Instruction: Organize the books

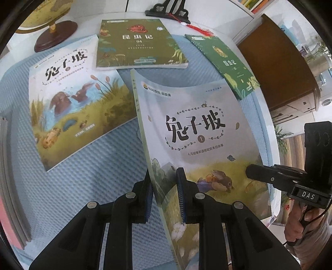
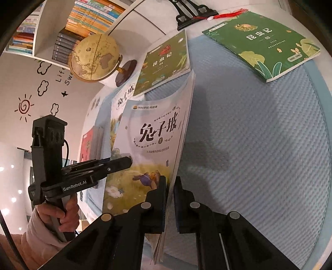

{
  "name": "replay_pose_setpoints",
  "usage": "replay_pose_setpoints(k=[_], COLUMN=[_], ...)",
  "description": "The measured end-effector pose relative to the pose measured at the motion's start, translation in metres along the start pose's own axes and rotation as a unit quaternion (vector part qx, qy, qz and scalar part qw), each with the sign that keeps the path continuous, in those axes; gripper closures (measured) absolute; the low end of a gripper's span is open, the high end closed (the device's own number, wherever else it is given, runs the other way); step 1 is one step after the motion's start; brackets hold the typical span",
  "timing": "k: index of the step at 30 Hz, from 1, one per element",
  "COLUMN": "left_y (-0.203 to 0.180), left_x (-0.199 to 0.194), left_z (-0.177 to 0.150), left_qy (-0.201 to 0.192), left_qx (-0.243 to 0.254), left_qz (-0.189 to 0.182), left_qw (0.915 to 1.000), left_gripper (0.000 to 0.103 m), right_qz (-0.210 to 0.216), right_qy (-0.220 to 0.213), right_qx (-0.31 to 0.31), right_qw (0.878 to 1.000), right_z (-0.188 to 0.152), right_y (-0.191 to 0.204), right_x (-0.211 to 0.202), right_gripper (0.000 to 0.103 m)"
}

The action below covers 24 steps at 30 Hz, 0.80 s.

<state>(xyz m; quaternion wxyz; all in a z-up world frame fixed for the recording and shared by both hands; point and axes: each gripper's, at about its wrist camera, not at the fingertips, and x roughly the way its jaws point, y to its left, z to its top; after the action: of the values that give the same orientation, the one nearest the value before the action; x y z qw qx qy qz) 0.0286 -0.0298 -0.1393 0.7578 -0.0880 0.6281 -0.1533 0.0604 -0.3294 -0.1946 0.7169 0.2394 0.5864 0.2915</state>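
A pale book [image 1: 197, 128] titled with a "1" and a rabbit in grass on its cover hangs tilted above the blue mat [image 1: 103, 166]. My left gripper [image 1: 164, 176] is shut on its spine edge. My right gripper [image 2: 170, 182] is shut on the opposite page edge of the same book [image 2: 153, 133]. Each gripper shows in the other's view, the right gripper [image 1: 250, 172] at the book's right edge and the left gripper [image 2: 126, 161] at its left. On the mat lie a second rabbit book [image 1: 70, 99], an olive insect book [image 1: 139, 43] and a green insect book [image 1: 228, 64].
A globe [image 2: 95, 58] on a dark base and a black stand [image 1: 168, 10] with a red tassel sit at the table's back. A stack of books [image 2: 93, 143] lies at the left edge. Bookshelves [image 2: 91, 16] fill the wall behind. A hand [image 2: 60, 216] grips the left gripper's handle.
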Motion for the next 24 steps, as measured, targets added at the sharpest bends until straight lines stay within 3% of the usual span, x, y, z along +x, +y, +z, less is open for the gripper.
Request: replay_pose_setpoints(k=[24], left_y=[-0.008], left_x=[-0.1], left_z=[-0.011], left_qy=[-0.092], left_qx=[0.003], left_qz=[-0.003], left_qw=[0.9957], left_gripper=[0.084], right_qz=[0.015], right_qy=[-0.063], right_qx=[-0.044], right_qw=[0.997], right_z=[-0.012], right_y=[0.086], right_x=[-0.067], right_gripper=[0.096])
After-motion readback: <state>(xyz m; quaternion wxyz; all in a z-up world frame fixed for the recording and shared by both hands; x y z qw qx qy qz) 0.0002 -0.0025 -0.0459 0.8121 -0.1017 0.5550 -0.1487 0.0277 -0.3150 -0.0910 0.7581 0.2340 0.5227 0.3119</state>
